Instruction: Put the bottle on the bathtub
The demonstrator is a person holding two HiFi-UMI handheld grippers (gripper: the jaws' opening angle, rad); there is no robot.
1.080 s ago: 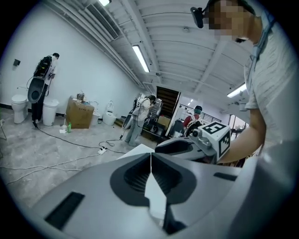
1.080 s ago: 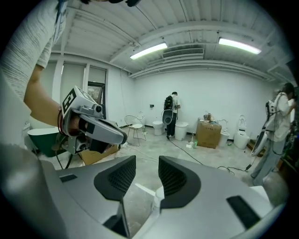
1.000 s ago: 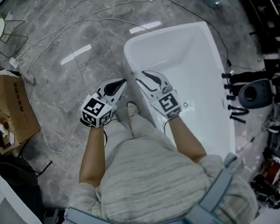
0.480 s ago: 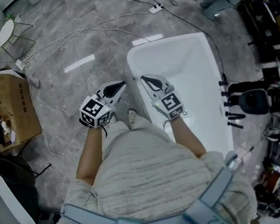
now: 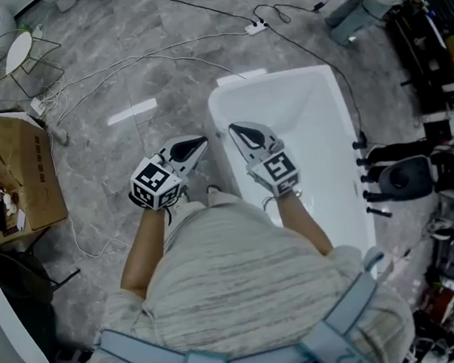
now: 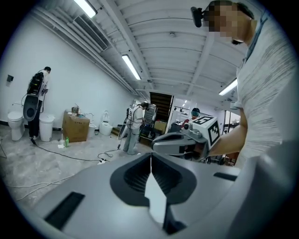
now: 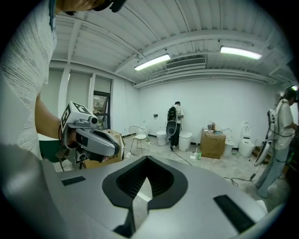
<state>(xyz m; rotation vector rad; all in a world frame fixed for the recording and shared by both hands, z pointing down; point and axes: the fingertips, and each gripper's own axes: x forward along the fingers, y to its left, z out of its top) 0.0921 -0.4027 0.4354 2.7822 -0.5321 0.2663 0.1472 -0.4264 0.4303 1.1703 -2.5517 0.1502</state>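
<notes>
The white bathtub (image 5: 274, 77) stands on the grey marble floor, just right of the person holding the grippers. My left gripper (image 5: 203, 142) hangs over the floor beside the tub's left rim, its jaws shut with nothing between them (image 6: 151, 157). My right gripper (image 5: 233, 127) hovers over the tub's near left rim, also shut and empty (image 7: 146, 160). Both point forward, side by side, a little apart. Far off, a small green bottle (image 6: 66, 141) stands on the floor next to a cardboard box (image 6: 74, 126); the bottle (image 7: 198, 154) also shows in the right gripper view.
A cardboard box (image 5: 18, 169) lies at the left, with a wire chair (image 5: 16, 50) behind it. Cables (image 5: 120, 63) trail across the floor to a power strip (image 5: 257, 27). Dark equipment (image 5: 406, 174) crowds the tub's right side. People stand in the background (image 7: 176, 120).
Both grippers have risen together, keeping side by side beside the tub. The head view has shifted, so the tub sits lower and further right in it.
</notes>
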